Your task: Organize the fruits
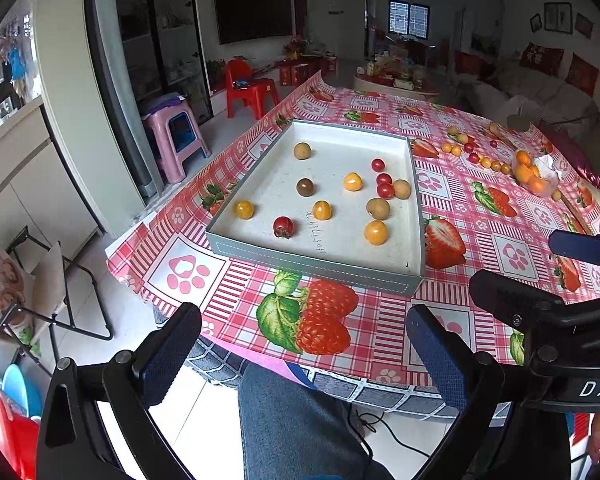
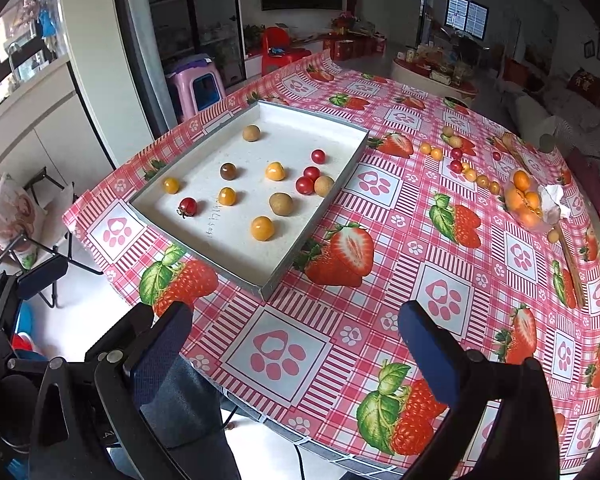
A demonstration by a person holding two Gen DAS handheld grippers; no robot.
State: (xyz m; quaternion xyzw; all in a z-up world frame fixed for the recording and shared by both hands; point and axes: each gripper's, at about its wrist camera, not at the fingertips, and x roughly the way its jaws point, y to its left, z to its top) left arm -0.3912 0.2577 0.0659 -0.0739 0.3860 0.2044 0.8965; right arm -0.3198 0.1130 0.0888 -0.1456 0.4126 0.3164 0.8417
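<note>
Left wrist view: left gripper (image 1: 302,354) jaws spread wide, empty, at the near desk edge above a denim-clad leg (image 1: 296,428). Right gripper's body enters at right, white letters "DA" legible on it. Right wrist view: right gripper (image 2: 294,344) also spread wide and empty, over the glossy pink strawberry-print tablecloth (image 2: 384,312). Shallow grey rectangular tray (image 2: 274,280), stitched rim, white speckled floor with handwritten digits, unreadable. Inside: round red, yellow and brownish small fruits (image 2: 262,228), scattered. More loose fruits (image 2: 456,154) and a clear bag of oranges (image 2: 522,200) lie well apart, far right.
</note>
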